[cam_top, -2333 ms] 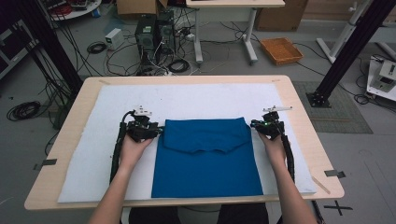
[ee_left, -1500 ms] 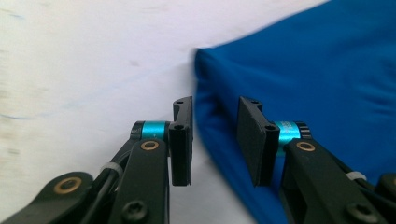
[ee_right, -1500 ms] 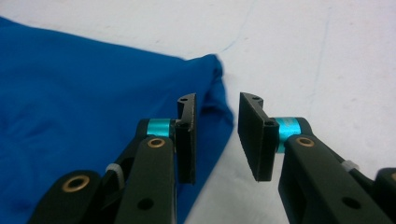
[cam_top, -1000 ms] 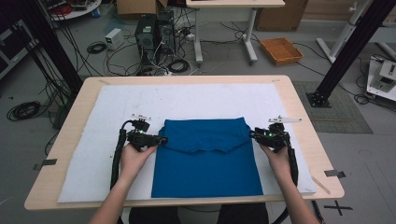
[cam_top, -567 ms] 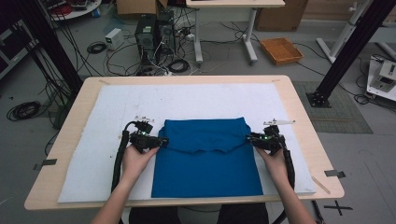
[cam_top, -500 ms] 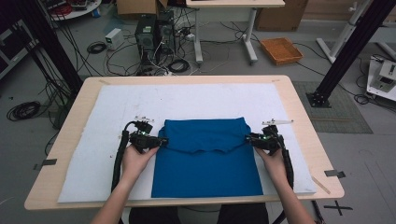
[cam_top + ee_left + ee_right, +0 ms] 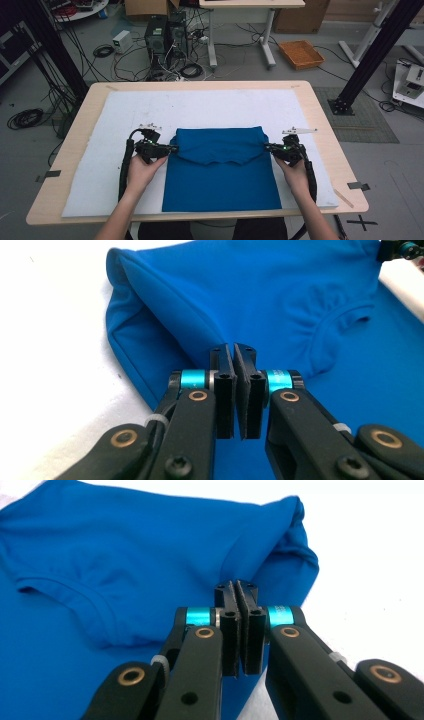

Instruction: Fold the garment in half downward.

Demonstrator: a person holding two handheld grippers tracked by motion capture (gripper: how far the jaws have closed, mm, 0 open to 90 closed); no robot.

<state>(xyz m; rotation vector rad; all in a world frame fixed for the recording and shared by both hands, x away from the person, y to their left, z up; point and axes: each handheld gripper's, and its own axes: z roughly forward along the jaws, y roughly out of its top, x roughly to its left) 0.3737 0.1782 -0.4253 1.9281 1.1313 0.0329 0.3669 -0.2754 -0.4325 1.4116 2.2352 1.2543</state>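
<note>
A person's two hand-held grippers pinch opposite side edges of a bright blue knit T-shirt (image 7: 222,172), lying partly folded on the white padded mat (image 7: 210,107) that covers the pale wooden worktop (image 7: 320,107). The left gripper (image 7: 172,149) grips the shirt's left edge and the right gripper (image 7: 268,147) its right edge, each at the ends of the fold line where the upper part, neckline included, lies turned down over the body; the pairing looks chosen to keep the cloth taut and level so both corners can be carried together for a further fold. The jaws of both have just been closing, and in each gripper view the black fingers (image 7: 235,390) stand all but together, a thin edge of blue fabric apparently caught between the pads at their tips. The left gripper view shows, beyond its fingers, the rolled hem at the folded corner and the gathered curve of the neckline (image 7: 345,322) to the right of them, details the high view flattens into a dark scalloped edge. The right gripper view shows the bunched corner (image 7: 295,545) just past and to the right of its own fingers (image 7: 240,630). The high view alone gives the symmetry of both hands and the shirt's lower half spread toward the person.
</note>
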